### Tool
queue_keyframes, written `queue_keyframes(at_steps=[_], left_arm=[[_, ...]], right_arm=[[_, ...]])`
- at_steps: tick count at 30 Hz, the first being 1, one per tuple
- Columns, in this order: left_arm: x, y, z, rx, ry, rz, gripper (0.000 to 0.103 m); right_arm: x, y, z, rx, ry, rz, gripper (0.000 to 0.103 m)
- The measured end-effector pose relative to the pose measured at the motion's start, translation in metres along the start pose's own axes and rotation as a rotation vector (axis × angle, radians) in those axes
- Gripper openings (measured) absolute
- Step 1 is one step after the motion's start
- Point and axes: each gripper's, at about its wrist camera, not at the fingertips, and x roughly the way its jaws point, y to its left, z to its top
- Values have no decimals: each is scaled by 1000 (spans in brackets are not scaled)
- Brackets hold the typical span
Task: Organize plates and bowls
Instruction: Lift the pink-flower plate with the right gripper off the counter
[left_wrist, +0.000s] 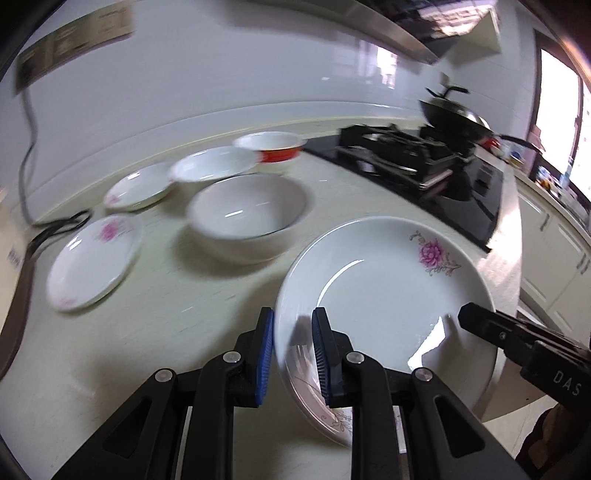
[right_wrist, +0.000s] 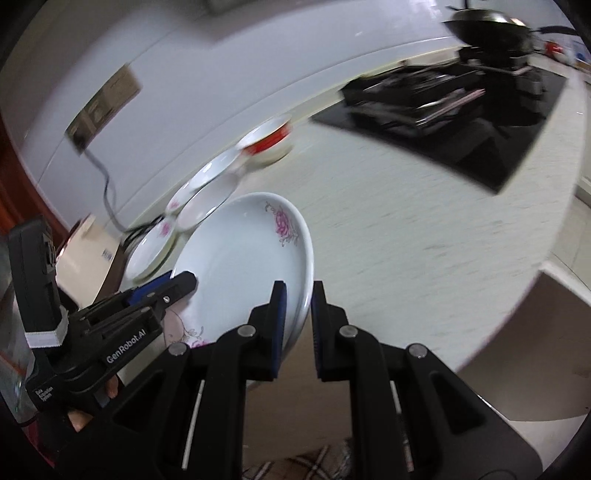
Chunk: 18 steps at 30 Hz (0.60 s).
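Observation:
A white plate with a pink flower (left_wrist: 384, 291) is held above the counter by both grippers. My left gripper (left_wrist: 292, 350) is shut on its left rim, and my right gripper (right_wrist: 298, 321) is shut on its right rim (right_wrist: 255, 258). The right gripper's finger (left_wrist: 491, 325) shows at the plate's right edge in the left wrist view; the left gripper (right_wrist: 173, 286) shows at the plate's left edge in the right wrist view. On the counter beyond stand a large white bowl (left_wrist: 247, 214), two flowered plates (left_wrist: 92, 258) (left_wrist: 138, 186), a white bowl (left_wrist: 214, 168) and a red-banded bowl (left_wrist: 273, 147).
A black gas stove (left_wrist: 413, 162) with a dark wok (left_wrist: 454, 114) stands at the right on the pale counter (left_wrist: 177, 295). A cable (left_wrist: 29, 155) runs down the back wall at left. The counter's front edge (right_wrist: 517, 291) curves at the right.

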Motion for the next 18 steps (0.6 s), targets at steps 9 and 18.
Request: queue_keyframes(at_steps=[9, 18], left_arm=[[44, -72, 28, 94, 46, -69, 22], [69, -103, 42, 138, 65, -112, 22]], right_arm=[[-16, -60, 17, 98, -48, -91, 16], [-19, -91, 29, 137, -63, -138, 16]])
